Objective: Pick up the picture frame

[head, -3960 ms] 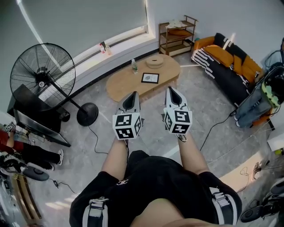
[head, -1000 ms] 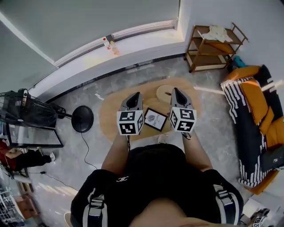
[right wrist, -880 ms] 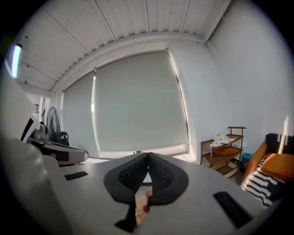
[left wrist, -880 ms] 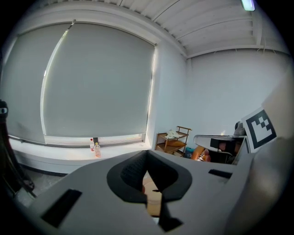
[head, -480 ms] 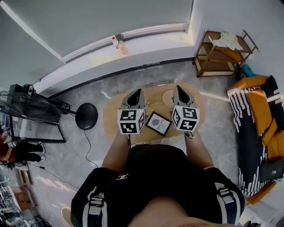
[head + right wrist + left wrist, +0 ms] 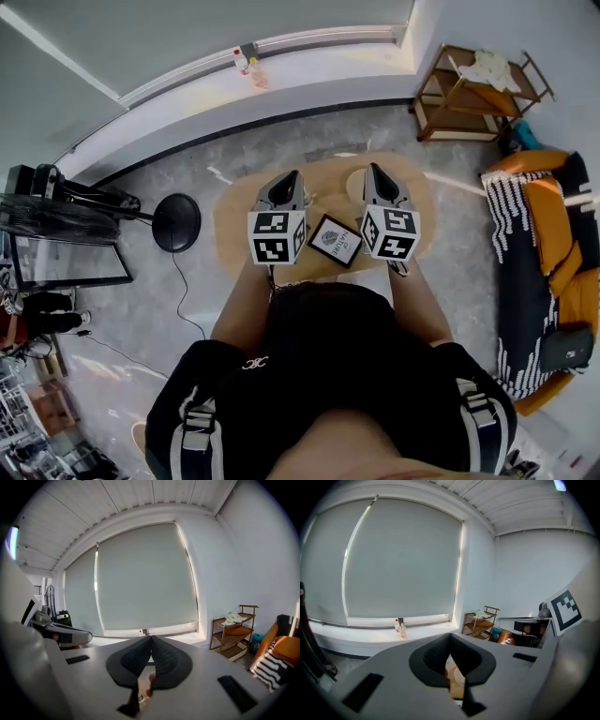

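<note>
Black clothing (image 6: 328,366); grey left hand-held gripper (image 6: 292,174) and grey right hand-held gripper (image 6: 373,169).

Soft, even daylight filters through the drawn window blind (image 6: 403,559), casting only faint shadows. All three views bend strongly at their edges; both gripper views darken toward round corners.

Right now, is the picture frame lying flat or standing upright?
Lying flat: the head view, looking down, shows the picture frame face up on the wooden table.
</note>
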Demonstrator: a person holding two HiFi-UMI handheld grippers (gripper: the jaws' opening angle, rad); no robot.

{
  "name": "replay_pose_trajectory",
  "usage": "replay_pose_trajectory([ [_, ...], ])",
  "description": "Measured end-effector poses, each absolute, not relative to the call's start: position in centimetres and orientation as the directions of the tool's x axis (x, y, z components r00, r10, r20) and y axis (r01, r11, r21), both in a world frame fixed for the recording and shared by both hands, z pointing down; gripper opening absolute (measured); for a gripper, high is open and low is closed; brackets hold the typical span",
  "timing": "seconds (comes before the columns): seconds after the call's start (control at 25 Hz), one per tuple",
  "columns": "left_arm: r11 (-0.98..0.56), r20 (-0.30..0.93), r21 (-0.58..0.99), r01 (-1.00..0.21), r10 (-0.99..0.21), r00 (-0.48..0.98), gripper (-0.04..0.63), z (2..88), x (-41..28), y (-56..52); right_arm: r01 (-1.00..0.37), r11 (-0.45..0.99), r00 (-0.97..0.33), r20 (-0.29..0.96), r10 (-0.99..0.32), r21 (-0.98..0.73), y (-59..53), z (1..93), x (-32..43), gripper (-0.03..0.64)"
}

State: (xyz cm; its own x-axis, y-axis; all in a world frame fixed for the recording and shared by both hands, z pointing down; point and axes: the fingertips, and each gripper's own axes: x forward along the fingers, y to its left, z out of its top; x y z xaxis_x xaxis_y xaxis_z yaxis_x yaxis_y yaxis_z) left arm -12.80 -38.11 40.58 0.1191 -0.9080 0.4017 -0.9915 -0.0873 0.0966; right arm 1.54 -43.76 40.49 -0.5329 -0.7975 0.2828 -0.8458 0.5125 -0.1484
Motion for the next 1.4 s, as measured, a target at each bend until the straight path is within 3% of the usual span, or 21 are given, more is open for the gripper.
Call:
replay_pose_trajectory([
  [0.32, -0.124, 0.593, 0.162, -0.979, -0.781, 0.197, 0.018, 51.9, -12.2, -37.8, -0.841, 0.519, -0.516, 0.52, -0.681, -0.155, -43.2, 53.0, 2.4, 0.015],
  [0.36, -0.135, 0.62, 0.179, -0.974, -0.753, 0.219, 0.088, 53.7, -11.8, -37.2, -0.835, 0.52, -0.522, 0.552, -0.651, -0.177, -42.5, 54.7, 2.7, 0.026],
  [0.4, -0.141, 0.647, 0.192, -0.971, -0.726, 0.233, 0.118, 55.4, -11.6, -36.6, -0.828, 0.521, -0.532, 0.582, -0.615, -0.207, -41.8, 56.5, 2.9, 0.125],
  [0.44, -0.138, 0.672, 0.2, -0.97, -0.701, 0.239, 0.133, 57.1, -11.6, -36.0, -0.825, 0.515, -0.536, 0.611, -0.582, -0.233, -41.2, 58.1, 3.2, 0.149],
  [0.88, -0.064, 0.834, 0.262, -0.963, -0.487, 0.259, 0.173, 71.2, -11.1, -32.5, -0.862, 0.44, -0.438, 0.805, -0.4, -0.25, -37.0, 71.6, 8.3, 0.149],
  [1.4, -0.169, 0.912, 0.258, -0.951, -0.281, 0.297, 0.176, 86.0, -11.1, -33.8, -0.914, 0.259, -0.375, 0.895, -0.243, -0.312, -35.8, 86.5, 9.2, 0.149],
])
